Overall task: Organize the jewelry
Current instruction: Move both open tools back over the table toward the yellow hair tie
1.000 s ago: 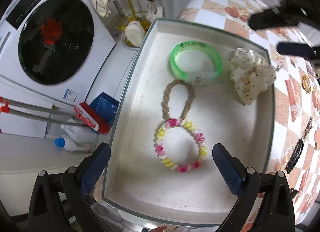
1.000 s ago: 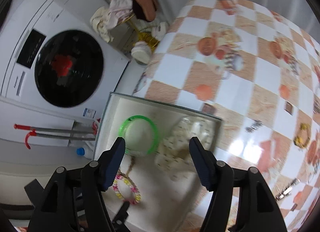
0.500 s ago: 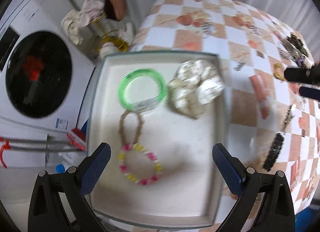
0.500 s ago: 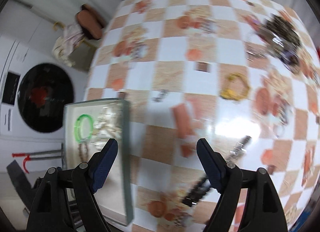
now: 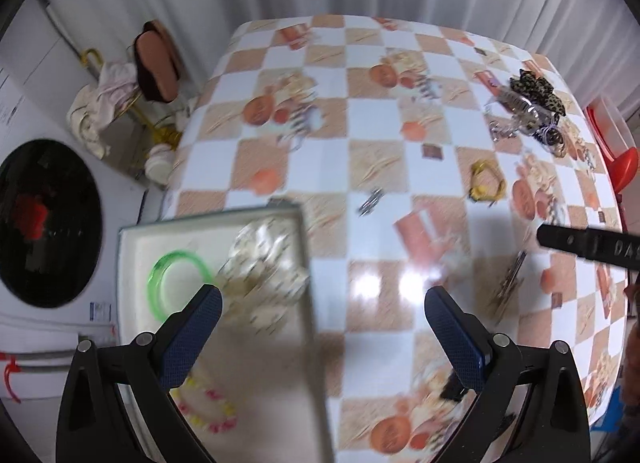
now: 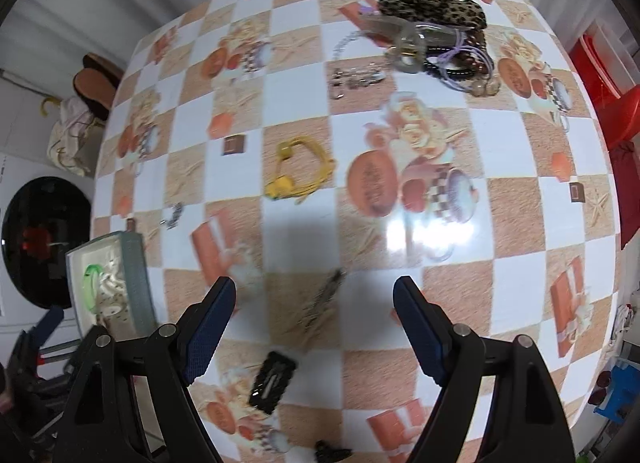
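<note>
The left gripper (image 5: 322, 327) is wide open with nothing in it, up above a table (image 5: 376, 167) with an orange and white checked cloth. On the left side of the table sits a white tray (image 5: 132, 247), and inside it are a green bangle (image 5: 176, 283), a cream spotted scrunchie (image 5: 264, 267) touching the bangle, and a blurry pink and yellow bead bracelet (image 5: 208, 409) nearer the camera. Out on the cloth lie a yellow hair tie (image 5: 486, 185), a small silver clip (image 5: 371, 201), and a pile of dark hair things (image 5: 534, 103) far off, and the tip of the right gripper (image 5: 588, 245) pokes in from the right edge.
</note>
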Demonstrator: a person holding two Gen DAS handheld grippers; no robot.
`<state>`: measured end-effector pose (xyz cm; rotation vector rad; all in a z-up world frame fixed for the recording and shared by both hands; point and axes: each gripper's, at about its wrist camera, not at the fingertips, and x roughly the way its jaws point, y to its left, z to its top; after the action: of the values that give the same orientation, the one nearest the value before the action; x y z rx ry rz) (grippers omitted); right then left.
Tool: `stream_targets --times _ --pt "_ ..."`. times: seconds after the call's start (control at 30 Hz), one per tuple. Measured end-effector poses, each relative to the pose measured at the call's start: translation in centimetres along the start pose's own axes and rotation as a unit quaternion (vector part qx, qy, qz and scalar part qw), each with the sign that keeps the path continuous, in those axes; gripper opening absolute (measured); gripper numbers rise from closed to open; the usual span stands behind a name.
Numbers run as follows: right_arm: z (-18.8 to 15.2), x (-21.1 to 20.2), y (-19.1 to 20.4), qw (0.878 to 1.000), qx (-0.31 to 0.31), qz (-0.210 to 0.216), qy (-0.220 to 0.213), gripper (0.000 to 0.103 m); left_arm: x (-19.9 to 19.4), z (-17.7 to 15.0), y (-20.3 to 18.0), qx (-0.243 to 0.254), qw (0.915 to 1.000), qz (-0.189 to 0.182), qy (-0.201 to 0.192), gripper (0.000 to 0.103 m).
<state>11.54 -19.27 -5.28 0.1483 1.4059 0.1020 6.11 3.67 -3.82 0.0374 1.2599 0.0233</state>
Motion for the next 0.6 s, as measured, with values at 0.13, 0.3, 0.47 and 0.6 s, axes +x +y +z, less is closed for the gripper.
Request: stream_targets --times 0.13,0.3,0.47,0.6 --pt "1.0 0.7 -0.8 1.000 -0.004 -0.005 0.000 0.083 1.1 1.7 -1.7 0.009 0.9999 -0.011 -0.002 0.103" --pt "2.8 1.7 -0.8 1.000 -0.025 -0.010 -0.005 0.083 3.1 3.5 -3.4 0.022 0.9997 -0.008 0.004 0.094" --pt "4.2 2.6 -0.4 0.999 -0.050 -0.014 -0.011 0.083 5.1 4.8 -4.1 0.028 0.9996 -0.006 0.007 0.083" --pt "4.8 3.5 0.2 0.997 -0.075 -0.016 -0.011 0.083 7.1 5.6 -4.0 0.023 0.9995 0.002 0.021 0.082"
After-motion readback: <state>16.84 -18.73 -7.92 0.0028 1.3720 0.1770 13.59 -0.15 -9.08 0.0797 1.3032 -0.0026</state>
